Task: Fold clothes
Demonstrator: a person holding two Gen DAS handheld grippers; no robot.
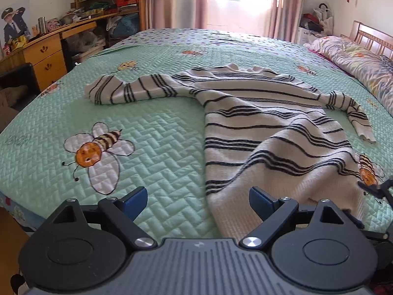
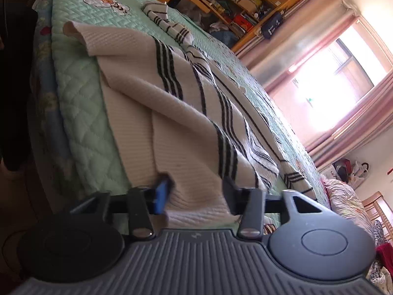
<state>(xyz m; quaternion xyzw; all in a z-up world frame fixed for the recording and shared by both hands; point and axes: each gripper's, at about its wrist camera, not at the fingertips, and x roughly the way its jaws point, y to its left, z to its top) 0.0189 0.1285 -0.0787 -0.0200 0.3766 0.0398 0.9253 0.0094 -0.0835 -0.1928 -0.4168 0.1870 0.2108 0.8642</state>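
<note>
**Striped sweater spread on the bed**

The left tongs (image 1: pixel 198 202) gape wide over the green quilt (image 1: pixel 152 132), holding nothing. The striped sweater (image 1: pixel 265 132) lies flat, its hem hidden behind the housing. The right tongs (image 2: pixel 195 194), blurred, straddle the hem; whether they pinch it is unclear.

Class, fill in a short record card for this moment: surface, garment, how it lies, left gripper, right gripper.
surface: green quilted bedspread with bee pictures
garment: cream sweater with dark stripes
how it lies: spread out, sleeves out to both sides, hem at the near bed edge
left gripper: open, nothing between its fingers
right gripper: jaws apart, sweater hem between them; pads not seen pressing
</note>
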